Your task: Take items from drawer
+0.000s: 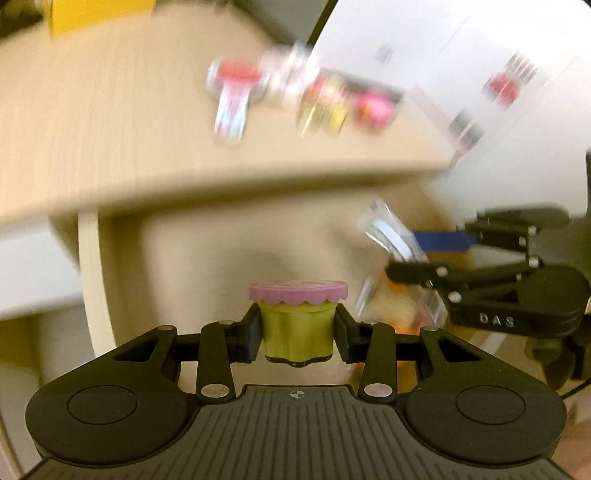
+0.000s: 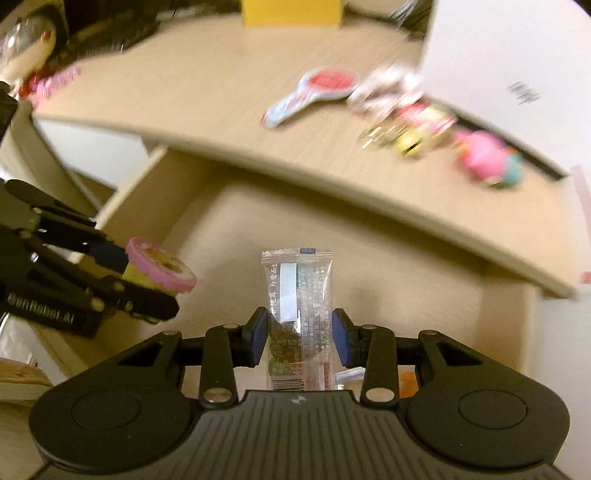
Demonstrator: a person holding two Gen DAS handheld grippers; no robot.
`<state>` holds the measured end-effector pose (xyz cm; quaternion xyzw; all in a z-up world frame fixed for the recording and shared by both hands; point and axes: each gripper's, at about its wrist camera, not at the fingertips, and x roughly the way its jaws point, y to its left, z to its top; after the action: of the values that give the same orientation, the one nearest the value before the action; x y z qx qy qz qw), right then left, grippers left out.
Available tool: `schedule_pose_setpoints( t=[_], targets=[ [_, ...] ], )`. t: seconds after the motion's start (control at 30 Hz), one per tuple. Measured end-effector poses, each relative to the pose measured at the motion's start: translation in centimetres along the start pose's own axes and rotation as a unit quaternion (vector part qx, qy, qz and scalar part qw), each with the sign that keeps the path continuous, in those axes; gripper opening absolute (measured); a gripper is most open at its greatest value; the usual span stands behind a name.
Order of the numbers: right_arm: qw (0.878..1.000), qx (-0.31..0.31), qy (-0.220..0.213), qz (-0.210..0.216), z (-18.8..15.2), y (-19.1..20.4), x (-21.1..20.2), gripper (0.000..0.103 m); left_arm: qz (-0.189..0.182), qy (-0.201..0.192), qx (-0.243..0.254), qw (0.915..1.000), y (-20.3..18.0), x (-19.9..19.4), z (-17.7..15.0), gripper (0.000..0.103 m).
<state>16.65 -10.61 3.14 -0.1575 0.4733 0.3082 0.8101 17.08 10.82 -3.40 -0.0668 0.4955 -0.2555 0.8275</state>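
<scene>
My left gripper (image 1: 298,334) is shut on a small yellow-green cup with a pink scalloped lid (image 1: 298,325), held upright over the open wooden drawer (image 1: 221,251). The same cup (image 2: 159,271) and the left gripper (image 2: 147,291) show at the left of the right wrist view. My right gripper (image 2: 300,338) is shut on a clear snack packet (image 2: 299,314) that stands up between its blue pads (image 2: 341,341). In the left wrist view the right gripper (image 1: 413,273) holds that packet (image 1: 395,258) at the right.
The wooden tabletop (image 2: 221,85) above the drawer carries a blurred red-and-white paddle-shaped item (image 2: 314,90), several small colourful packets (image 2: 406,122), a pink toy (image 2: 484,158) and a yellow box (image 2: 291,13). A white box (image 2: 509,81) stands at the right. More packets (image 2: 402,382) lie in the drawer.
</scene>
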Motion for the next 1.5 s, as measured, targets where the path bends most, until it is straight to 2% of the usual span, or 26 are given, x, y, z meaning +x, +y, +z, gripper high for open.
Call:
schedule_pose_setpoints(
  t=[0.1, 0.2, 0.27, 0.33, 0.43, 0.63, 0.83, 1.0, 1.13, 1.2, 1.33, 1.4, 1.5],
  targets=[
    [0.998, 0.033, -0.052, -0.024, 1.1, -2.3, -4.4, 0.037, 0.001, -0.076, 0.017, 0.9970, -0.2, -3.1, 3.7, 0.043],
    [0.990, 0.069, -0.113, -0.050, 3.4, -6.1, -9.6, 0.037, 0.010, -0.146, 0.019, 0.9891, 0.2, -5.2, 7.4, 0.044],
    [0.983, 0.086, -0.145, -0.073, 5.3, -7.8, -10.2, 0.037, 0.025, -0.175, 0.011, 0.9842, 0.9, -5.3, 9.8, 0.044],
    [0.978, 0.099, -0.157, -0.090, 6.8, -9.1, -10.0, 0.037, 0.051, -0.191, -0.001, 0.9804, 1.7, -4.4, 11.6, 0.044],
    [0.975, 0.121, -0.151, -0.111, 8.3, -11.7, -7.9, 0.037, 0.086, -0.196, 0.000, 0.9767, 3.1, -1.9, 13.2, 0.044],
    [0.965, 0.161, -0.099, -0.180, 9.5, -16.8, -2.6, 0.037, 0.119, -0.137, 0.001, 0.9835, 4.4, 3.8, 14.1, 0.044],
    [0.965, 0.192, -0.071, -0.164, 9.2, -18.8, 1.7, 0.037, 0.129, -0.098, -0.021, 0.9865, 5.2, 5.5, 13.6, 0.044],
    [0.969, 0.184, -0.066, -0.149, 9.9, -19.1, 3.5, 0.037, 0.132, -0.104, -0.029, 0.9853, 5.4, 5.1, 13.7, 0.045],
    [0.970, 0.183, -0.078, -0.141, 9.9, -19.2, 3.2, 0.040, 0.126, -0.139, -0.017, 0.9820, 5.0, 3.5, 13.6, 0.045],
    [0.968, 0.184, -0.094, -0.141, 9.8, -19.1, 2.2, 0.045, 0.128, -0.152, -0.014, 0.9799, 4.9, 2.6, 13.6, 0.045],
    [0.964, 0.185, -0.125, -0.143, 9.3, -18.2, -0.7, 0.048, 0.143, -0.169, -0.006, 0.9751, 4.6, 0.8, 13.3, 0.045],
    [0.963, 0.188, -0.138, -0.134, 8.6, -17.5, -2.3, 0.054, 0.147, -0.176, -0.007, 0.9734, 4.3, 0.0, 13.1, 0.045],
    [0.967, 0.181, -0.140, -0.117, 7.2, -16.2, -4.1, 0.057, 0.129, -0.182, 0.005, 0.9749, 3.1, -0.9, 12.6, 0.045]
  ],
)
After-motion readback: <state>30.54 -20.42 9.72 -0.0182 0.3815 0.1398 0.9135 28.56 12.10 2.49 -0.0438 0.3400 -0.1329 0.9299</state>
